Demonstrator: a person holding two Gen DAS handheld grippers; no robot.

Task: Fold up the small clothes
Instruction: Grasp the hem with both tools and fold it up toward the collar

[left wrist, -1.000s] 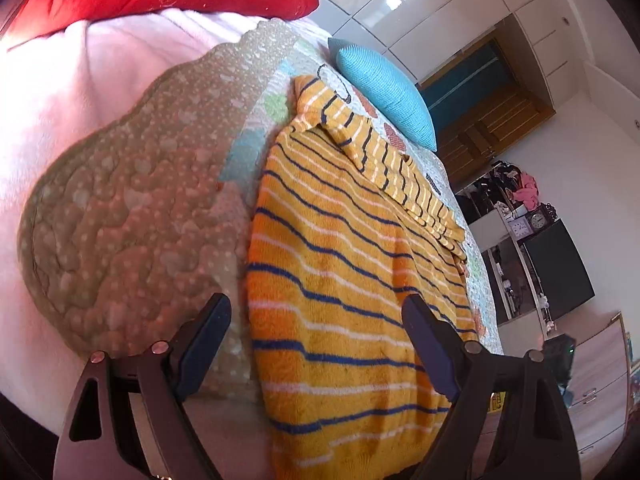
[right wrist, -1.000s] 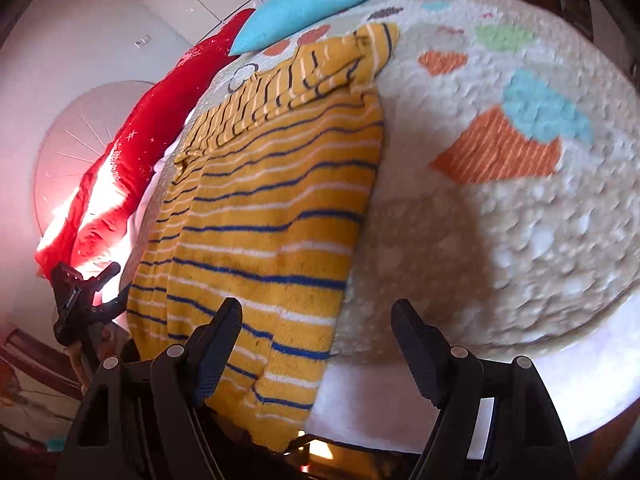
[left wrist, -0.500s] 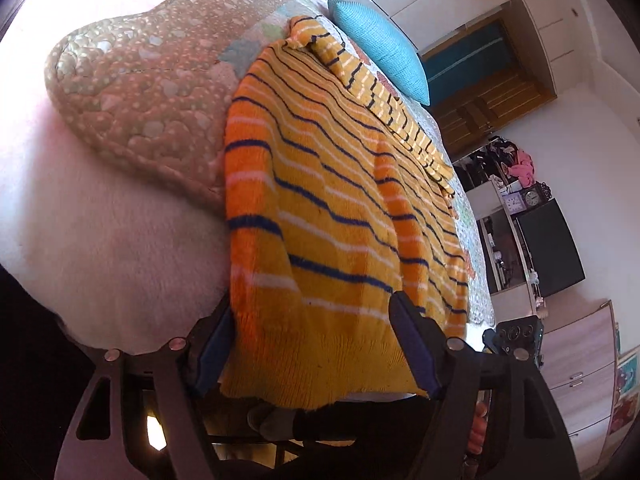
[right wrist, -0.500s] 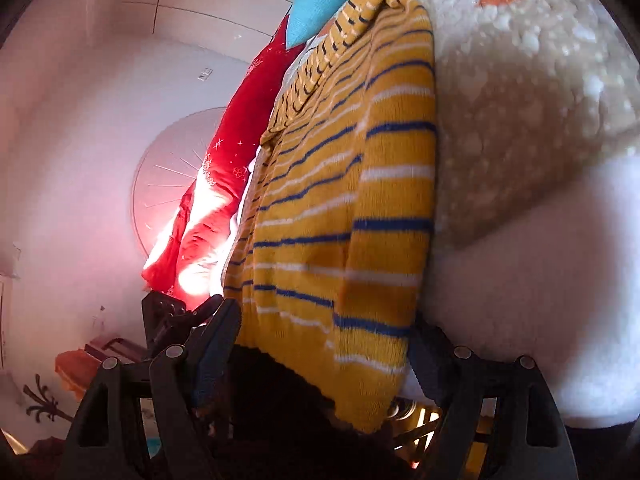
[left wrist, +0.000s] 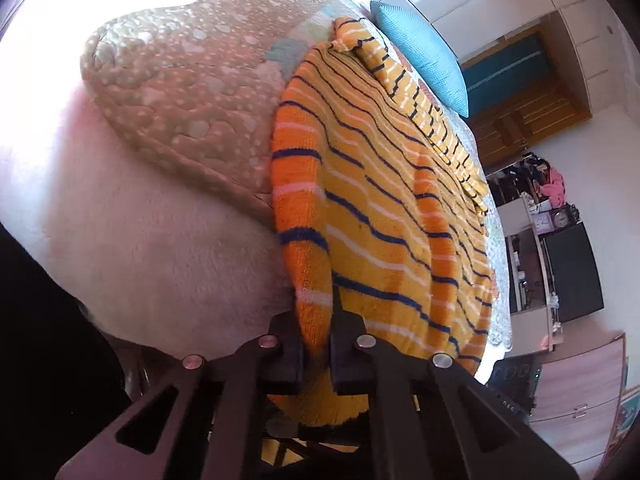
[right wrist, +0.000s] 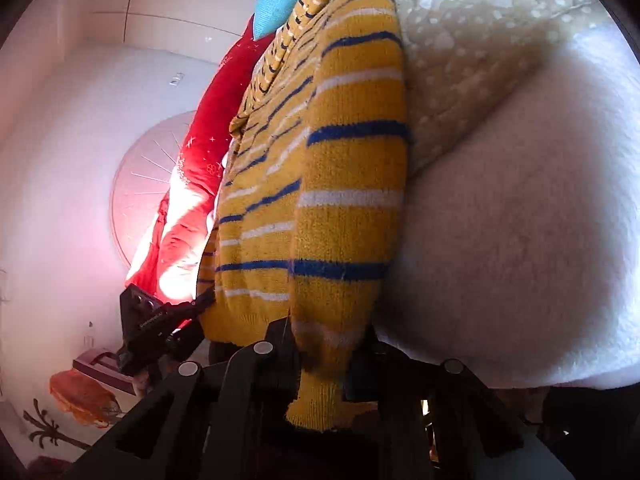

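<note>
A yellow knit sweater (left wrist: 400, 220) with blue and white stripes lies flat on the bed, its hem hanging over the near edge. My left gripper (left wrist: 316, 320) pinches a bunched fold of the hem at the sweater's left corner, jaws closing tight on the knit. In the right wrist view the same sweater (right wrist: 352, 160) hangs down, and my right gripper (right wrist: 324, 344) has the right hem corner between its jaws, which are closing and press on the fabric. The left gripper (right wrist: 202, 304) also shows there, at the far hem corner.
A quilted beige bedspread (left wrist: 180, 92) lies over a white fleece blanket (left wrist: 140, 240) that drapes down the bed's side. A blue pillow (left wrist: 424, 52) and a red pillow (right wrist: 216, 120) sit at the head. A dark screen (left wrist: 572, 272) and drawers (left wrist: 580, 392) stand beyond the bed.
Both grippers came down to the bed's near edge, straddled the sweater's hem corners with open jaws, then closed on them. The hem is now bunched in each grip.
</note>
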